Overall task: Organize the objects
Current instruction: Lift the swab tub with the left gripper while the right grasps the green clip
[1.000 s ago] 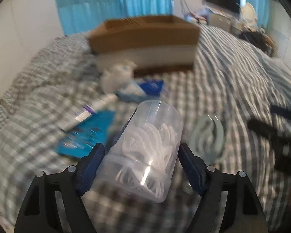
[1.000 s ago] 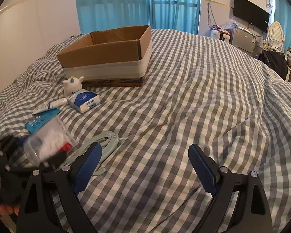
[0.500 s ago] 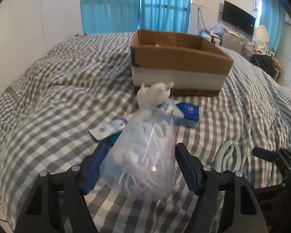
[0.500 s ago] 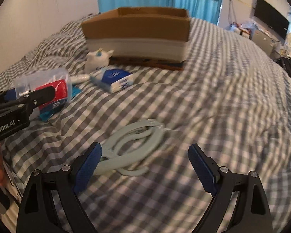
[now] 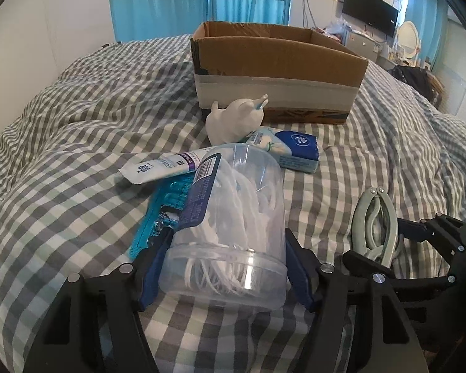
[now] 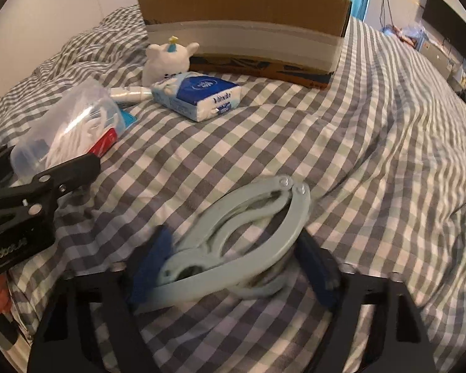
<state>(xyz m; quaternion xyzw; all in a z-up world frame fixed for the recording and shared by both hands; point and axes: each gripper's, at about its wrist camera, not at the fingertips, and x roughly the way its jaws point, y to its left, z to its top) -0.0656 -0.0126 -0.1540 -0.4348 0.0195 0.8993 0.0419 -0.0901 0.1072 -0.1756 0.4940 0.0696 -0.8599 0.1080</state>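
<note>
A clear plastic jar of white floss picks (image 5: 233, 217) lies on the checked bed cover. My left gripper (image 5: 228, 258) has it between its blue pads. Both pads touch its sides while the jaws are closing. The right wrist view shows the same jar (image 6: 71, 124) beside one left finger (image 6: 74, 168). A pale green folding hanger (image 6: 242, 227) lies between the blurred pads of my right gripper (image 6: 233, 267), whose jaws are closing around it. The open cardboard box (image 5: 279, 71) stands behind.
In front of the box lie a white unicorn toy (image 5: 236, 121), a blue tissue pack (image 5: 292, 149), a white tube (image 5: 167, 164) and a blue blister pack (image 5: 167, 205) partly under the jar. The bed cover (image 6: 388, 155) spreads wide to the right.
My right gripper came down over the green hanger and its jaws narrowed around it. The left jaws drew in against the jar, which stays on the bed.
</note>
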